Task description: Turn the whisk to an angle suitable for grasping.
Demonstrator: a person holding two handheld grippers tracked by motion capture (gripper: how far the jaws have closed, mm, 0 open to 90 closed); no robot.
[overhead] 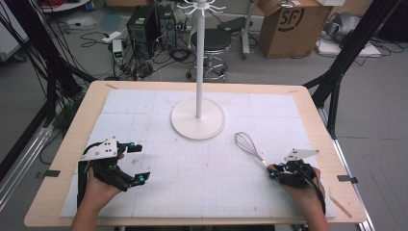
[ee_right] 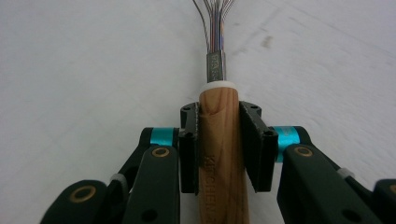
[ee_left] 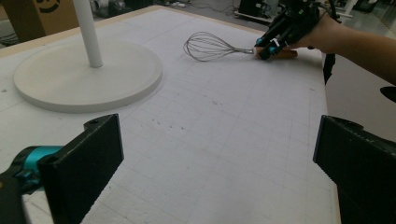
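My right hand-held gripper (overhead: 272, 172), lower right, clamps the whisk (overhead: 248, 147) by its wooden handle; my left hand-held gripper (overhead: 138, 163), lower left, gapes wide.

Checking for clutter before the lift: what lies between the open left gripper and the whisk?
Nothing: bare white mat runs from the left gripper to the whisk, as the high view shows; the stand's base sits farther back.

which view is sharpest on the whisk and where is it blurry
Right gripper view: the whisk handle is crisp between the right gripper pads, wires blur toward the top. Left gripper view: soft, pale glare. High view: even light, small whisk.
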